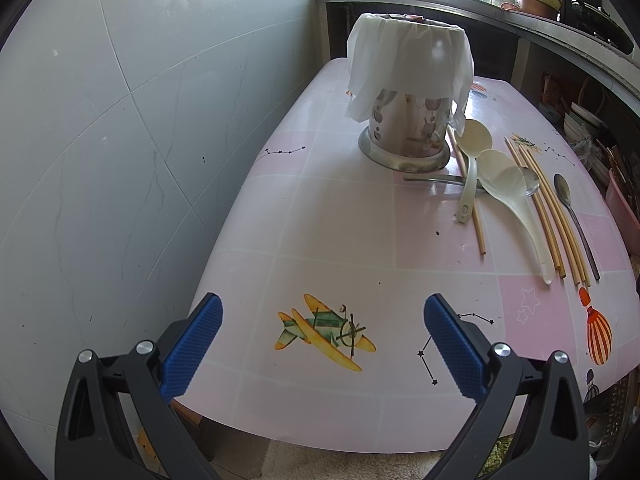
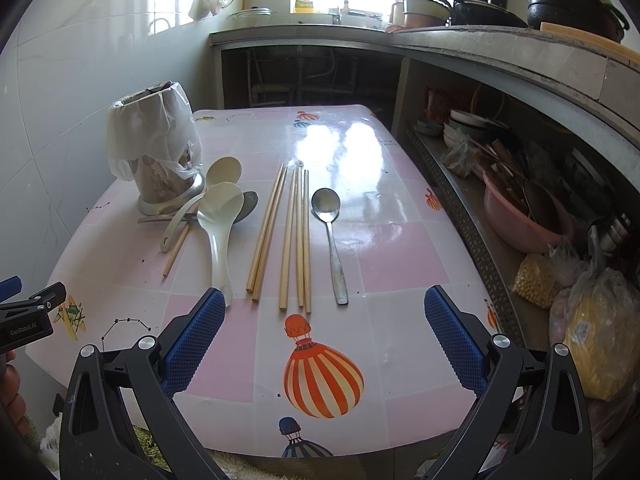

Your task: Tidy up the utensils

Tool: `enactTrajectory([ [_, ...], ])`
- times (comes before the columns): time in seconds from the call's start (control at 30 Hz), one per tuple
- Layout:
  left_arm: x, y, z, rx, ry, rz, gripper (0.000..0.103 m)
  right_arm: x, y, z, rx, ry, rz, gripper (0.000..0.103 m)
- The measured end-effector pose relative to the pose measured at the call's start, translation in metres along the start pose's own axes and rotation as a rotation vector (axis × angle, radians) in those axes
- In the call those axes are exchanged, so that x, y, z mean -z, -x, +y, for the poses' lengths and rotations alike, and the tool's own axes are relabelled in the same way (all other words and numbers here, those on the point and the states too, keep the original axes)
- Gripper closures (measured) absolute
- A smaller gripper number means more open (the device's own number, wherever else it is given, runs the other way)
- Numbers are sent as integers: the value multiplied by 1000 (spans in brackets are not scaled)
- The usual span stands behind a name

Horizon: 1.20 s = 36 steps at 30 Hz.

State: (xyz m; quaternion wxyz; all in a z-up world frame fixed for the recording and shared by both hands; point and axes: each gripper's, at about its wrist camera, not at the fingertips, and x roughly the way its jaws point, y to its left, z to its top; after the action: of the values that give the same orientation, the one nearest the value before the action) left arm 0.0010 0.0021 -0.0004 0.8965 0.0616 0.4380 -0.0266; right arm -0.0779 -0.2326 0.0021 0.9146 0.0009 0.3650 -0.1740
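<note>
Right wrist view: right gripper [image 2: 322, 312] gapes empty over the glossy pink table [image 2: 400, 248]; left gripper [image 1: 323, 320] likewise. Just ahead lie slim wooden chopsticks [image 2: 298, 236], a steel spoon [image 2: 332, 236], cream plastic ladles [image 2: 220, 232]. Pinch one handle squarely, then aim for the bag-covered metal holder [image 2: 160, 148].

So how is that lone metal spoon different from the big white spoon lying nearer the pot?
The metal spoon is shiny grey steel with a small bowl; the big white spoon is cream-coloured with a broader, deeper bowl. The metal spoon lies alone, apart from everything; the white one overlaps other utensils beside the covered pot. Both lie flat on the table, handles pointing toward the camera.
</note>
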Motion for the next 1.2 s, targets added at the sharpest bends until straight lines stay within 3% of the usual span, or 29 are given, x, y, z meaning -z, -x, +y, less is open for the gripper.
enactTrajectory([
  [0.63,-3,-6,5,-5,-9,9,4,-8,-11,2,7,3,17,8],
  [1.0,-38,-25,1,-19,-50,-9,4,-41,-37,0,12,17,3,8],
  [1.1,-51,-26,0,-7,-70,-33,4,-53,-38,3,-16,32,-41,8],
  [1.2,-65,-32,-5,39,-93,-47,4,-62,-41,9,-134,72,-68,8],
])
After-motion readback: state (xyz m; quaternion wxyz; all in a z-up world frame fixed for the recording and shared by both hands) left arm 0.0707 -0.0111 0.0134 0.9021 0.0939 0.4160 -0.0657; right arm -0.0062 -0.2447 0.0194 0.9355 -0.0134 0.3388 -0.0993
